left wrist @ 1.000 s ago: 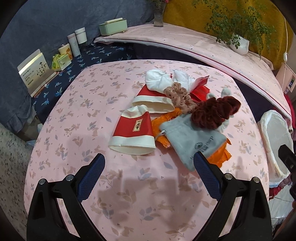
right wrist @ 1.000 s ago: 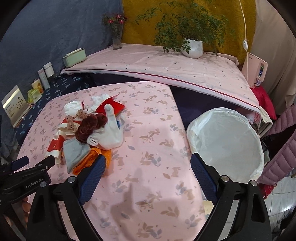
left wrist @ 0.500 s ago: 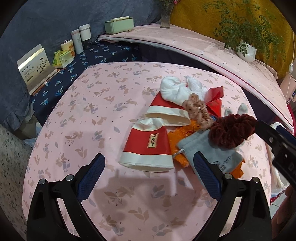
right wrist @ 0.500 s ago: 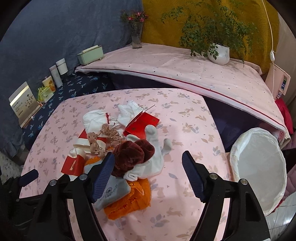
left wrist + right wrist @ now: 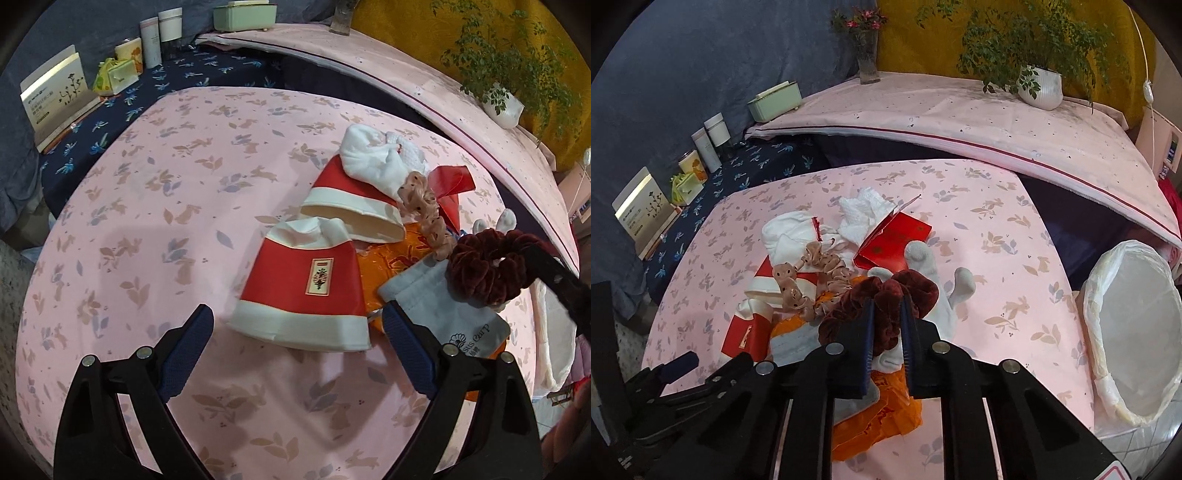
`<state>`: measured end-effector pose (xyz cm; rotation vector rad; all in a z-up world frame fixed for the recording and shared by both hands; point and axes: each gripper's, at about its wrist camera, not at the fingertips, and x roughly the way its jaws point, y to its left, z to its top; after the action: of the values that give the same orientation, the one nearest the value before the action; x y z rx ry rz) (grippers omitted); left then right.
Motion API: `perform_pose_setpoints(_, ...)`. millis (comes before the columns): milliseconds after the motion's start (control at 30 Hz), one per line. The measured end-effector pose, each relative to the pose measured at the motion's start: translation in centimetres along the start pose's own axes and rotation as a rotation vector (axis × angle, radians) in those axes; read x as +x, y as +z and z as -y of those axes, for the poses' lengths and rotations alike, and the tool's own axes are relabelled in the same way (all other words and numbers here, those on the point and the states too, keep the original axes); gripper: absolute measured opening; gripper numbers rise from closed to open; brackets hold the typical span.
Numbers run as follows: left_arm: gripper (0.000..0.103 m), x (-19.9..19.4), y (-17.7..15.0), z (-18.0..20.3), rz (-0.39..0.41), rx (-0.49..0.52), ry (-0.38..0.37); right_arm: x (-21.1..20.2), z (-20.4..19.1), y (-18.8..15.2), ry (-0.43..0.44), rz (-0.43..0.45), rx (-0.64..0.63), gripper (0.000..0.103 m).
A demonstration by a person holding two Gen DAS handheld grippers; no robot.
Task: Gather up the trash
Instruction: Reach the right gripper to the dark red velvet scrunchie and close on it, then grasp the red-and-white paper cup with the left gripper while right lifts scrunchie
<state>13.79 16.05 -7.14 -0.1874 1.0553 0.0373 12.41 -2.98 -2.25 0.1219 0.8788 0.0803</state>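
A heap of trash lies on the pink tablecloth (image 5: 147, 229). My right gripper (image 5: 886, 301) is closing, and its pads pinch a dark red velvet scrunchie (image 5: 846, 314) on top of a white glove (image 5: 923, 258). The left gripper (image 5: 297, 350) stands wide with its jaws closing slightly. It hovers over the wide end of a flattened red-and-white paper cup (image 5: 306, 291), which neither pad touches. A second cup (image 5: 343, 199), a grey pouch (image 5: 443, 295), an orange bag (image 5: 879, 417), a beige scrunchie (image 5: 812, 273), a red envelope (image 5: 897, 240) and white tissue (image 5: 864, 210) make up the heap.
A bin lined with a white bag (image 5: 1108, 391) stands off the table's right edge. Behind the table runs a raised pink ledge (image 5: 960, 122) with a potted plant (image 5: 1041, 88), a vase (image 5: 868, 62) and a green box (image 5: 774, 101). Jars and cartons (image 5: 55, 96) line the blue cloth at left.
The right gripper swung left from the bin side over the heap and closed on the dark red scrunchie. The left gripper came down nearer to the flattened cup.
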Motion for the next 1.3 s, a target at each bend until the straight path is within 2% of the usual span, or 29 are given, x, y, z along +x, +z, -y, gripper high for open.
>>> perform_pose_setpoints(33, 0.077, 0.4, 0.0, 0.1, -0.014, 0.006, -0.007, -0.3, 0.0, 0.1, 0.003, 0.006, 0.001, 0.013)
perform_pose_setpoints(67, 0.074, 0.7, -0.1, 0.2, -0.027, 0.009, -0.014, -0.7, 0.0, 0.2, 0.005, 0.012, 0.002, 0.012)
perform_pose_setpoints(267, 0.069, 0.5, -0.7, -0.1, -0.012, 0.013, -0.020, -2.3, 0.1, 0.6, 0.016, 0.041, 0.012, 0.012)
perform_pose_setpoints(367, 0.059, -0.1, -0.7, 0.1, 0.001, 0.028, -0.027, -2.9, 0.2, 0.6, 0.022, 0.045, 0.015, 0.012)
perform_pose_setpoints(433, 0.046, -0.5, -0.7, 0.3, 0.002, 0.033, -0.042, -3.4, 0.3, 0.7, 0.028, 0.051, 0.017, 0.012)
perform_pose_setpoints(567, 0.045, -1.2, -0.9, 0.3, -0.005, 0.033, -0.060, -4.4, 0.4, 0.8, 0.030, 0.071, 0.018, 0.012)
perform_pose_setpoints(700, 0.046, -1.8, -2.0, -0.2, -0.010, 0.013, -0.043, -5.1, 1.0, 0.6, 0.033, 0.077, 0.027, 0.012)
perform_pose_setpoints(900, 0.061, -1.9, -3.8, -1.6, -0.059, -0.065, -0.064, -5.5, 1.6, 0.2, 0.034, 0.077, 0.041, 0.012)
perform_pose_setpoints(1067, 0.061, -1.3, -4.0, -1.7, -0.069, -0.123, -0.102, -5.5, 1.7, 0.1, 0.034, 0.077, 0.043, 0.012)
perform_pose_setpoints(1300, 0.060, -0.4, -2.6, -0.2, -0.047, -0.142, -0.114, -5.4, 1.7, -0.2, 0.028, 0.071, 0.040, 0.012)
